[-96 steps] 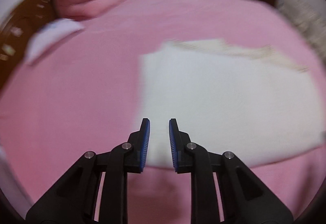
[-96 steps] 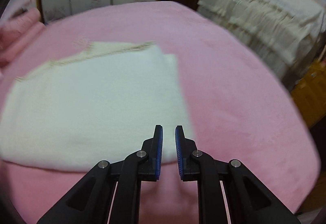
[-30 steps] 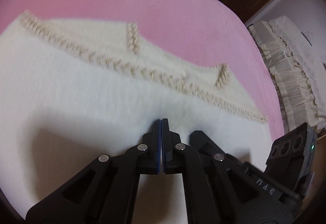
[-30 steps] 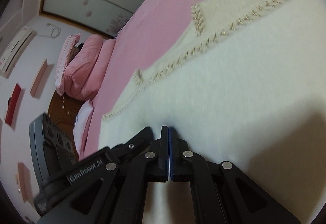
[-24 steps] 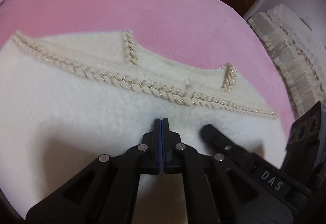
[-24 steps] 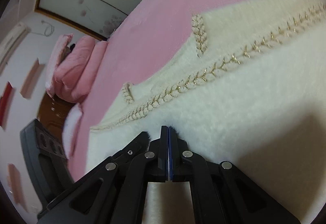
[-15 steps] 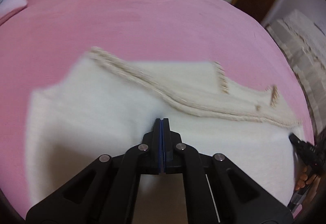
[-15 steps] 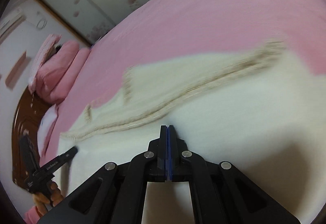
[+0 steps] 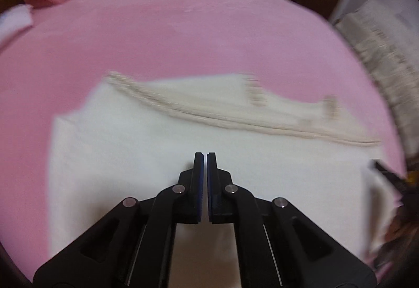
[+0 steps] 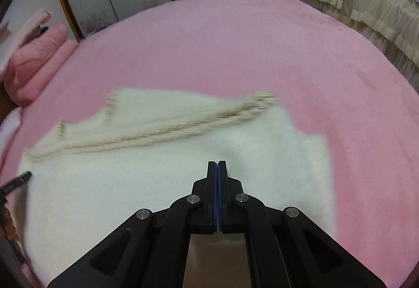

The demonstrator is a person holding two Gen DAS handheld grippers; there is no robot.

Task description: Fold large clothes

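The left gripper (image 9: pixel 205 157) shows only a thin slit between its pads, effectively closed, with nothing visibly held; the right gripper (image 10: pixel 217 165) has its pads pressed together, whether on cloth I cannot tell; both hang over the folded white garment (image 10: pixel 146 183), which lies flat on the pink bed (image 10: pixel 235 47).

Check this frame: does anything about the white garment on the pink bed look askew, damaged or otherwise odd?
Nothing damaged. The white garment lies folded on the pink bed, but its braided trim edge runs diagonally and a lower layer sticks out at one corner, so the fold looks slightly uneven.
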